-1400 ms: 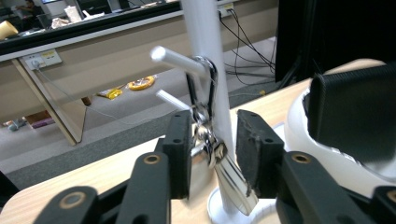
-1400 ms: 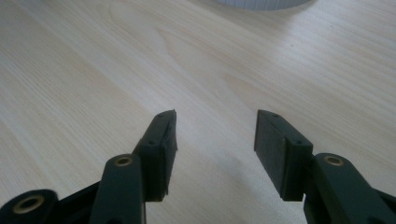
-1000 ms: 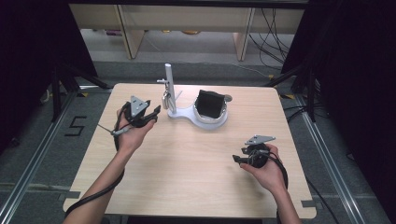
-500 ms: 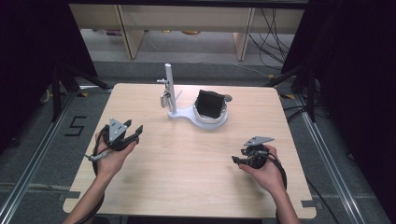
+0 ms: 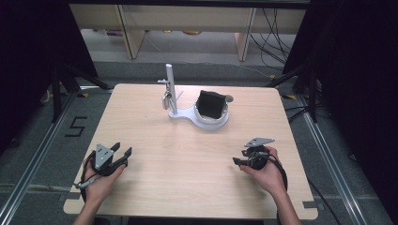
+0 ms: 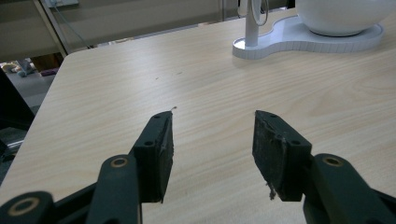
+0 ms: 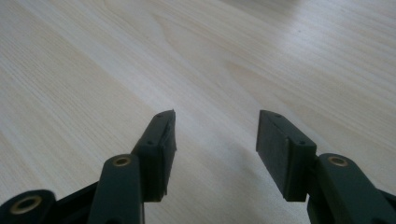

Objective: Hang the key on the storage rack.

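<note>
**Both grippers low over bare wood, stand well beyond**

The white stand (image 5: 199, 115) sat at the far middle of the bench (image 5: 187, 178): a smooth, figure-eight-shaped plastic base with a slim upright post (image 5: 170, 89) at one end and a round white bowl (image 5: 211, 117) at the other, holding a black, squarish, faceted object (image 5: 210, 103). A small metal ring or clip (image 5: 166, 100) hung from the post. The bench top was pale wood laminate with fine straight grain and rounded corners.

The left gripper (image 5: 115, 154) lay low near the left front edge, well apart from the stand and angled toward it; its matte black jaws had just been opening and stood wide, with nothing between them. One pad (image 6: 273, 151) looked frayed. The right gripper (image 5: 241, 157) rested near the right front, aimed leftward across the bench, jaws likewise wide and empty.
</note>
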